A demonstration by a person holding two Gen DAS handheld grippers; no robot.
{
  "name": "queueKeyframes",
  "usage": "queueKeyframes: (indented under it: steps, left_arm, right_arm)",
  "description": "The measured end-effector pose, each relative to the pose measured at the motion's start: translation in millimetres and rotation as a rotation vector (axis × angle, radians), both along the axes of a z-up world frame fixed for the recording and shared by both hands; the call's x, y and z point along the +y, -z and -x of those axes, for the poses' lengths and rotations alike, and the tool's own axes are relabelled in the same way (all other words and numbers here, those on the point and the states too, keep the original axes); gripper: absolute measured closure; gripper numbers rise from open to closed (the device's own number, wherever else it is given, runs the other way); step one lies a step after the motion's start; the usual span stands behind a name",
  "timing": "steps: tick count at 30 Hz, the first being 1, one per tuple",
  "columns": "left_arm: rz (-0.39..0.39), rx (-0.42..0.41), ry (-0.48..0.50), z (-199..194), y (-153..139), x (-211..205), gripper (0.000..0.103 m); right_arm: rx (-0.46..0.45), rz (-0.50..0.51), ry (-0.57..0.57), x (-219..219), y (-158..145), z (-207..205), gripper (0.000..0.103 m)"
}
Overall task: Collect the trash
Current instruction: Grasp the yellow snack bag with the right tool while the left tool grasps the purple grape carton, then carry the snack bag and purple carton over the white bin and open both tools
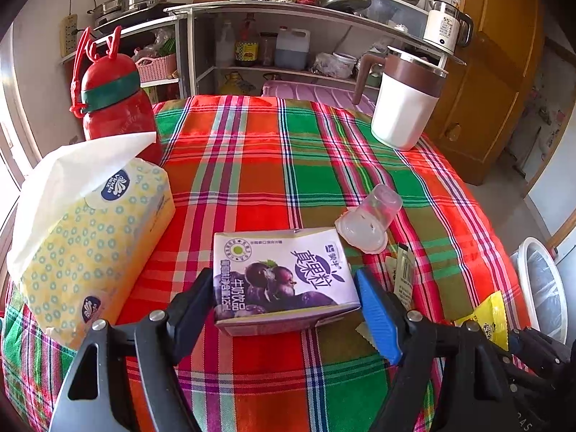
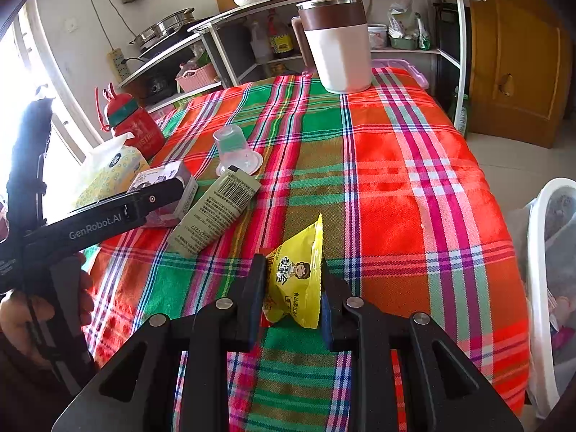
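The left gripper point(image 1: 284, 298) straddles the milk carton point(image 1: 284, 280) near the table's point(image 1: 252, 165) front edge, fingers apart.

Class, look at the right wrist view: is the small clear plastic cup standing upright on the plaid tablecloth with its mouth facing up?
No: the small clear plastic cup sits upside down, its wide rim flat on the red and green plaid tablecloth and its closed base on top.

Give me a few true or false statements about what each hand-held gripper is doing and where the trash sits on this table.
1. The right hand-held gripper grips a yellow snack packet. True.
2. The left hand-held gripper is shut on the clear plastic cup. False: it brackets the purple milk carton; the cup lies beyond.
3. The red bottle lies on its side. False: it stands upright.
4. The white bin stands beside the table. True.
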State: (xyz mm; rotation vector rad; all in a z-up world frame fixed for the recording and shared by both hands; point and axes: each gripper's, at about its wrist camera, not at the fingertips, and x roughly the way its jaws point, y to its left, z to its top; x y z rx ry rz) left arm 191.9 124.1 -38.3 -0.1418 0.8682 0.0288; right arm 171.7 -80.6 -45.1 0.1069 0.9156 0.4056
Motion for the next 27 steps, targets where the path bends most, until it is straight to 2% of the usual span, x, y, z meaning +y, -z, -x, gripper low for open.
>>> queueKeyframes:
  steps: [10, 27]
  left_arm:
    - [-0.004, -0.016, -0.004, 4, -3, -2, 0.027]
    - [0.010, -0.096, 0.062, 45, -33, -30, 0.027]
  right_arm:
    - [0.000, -0.011, 0.005, -2, -1, 2, 0.077]
    - [-0.051, -0.042, 0.053, -27, -21, 21, 0.077]
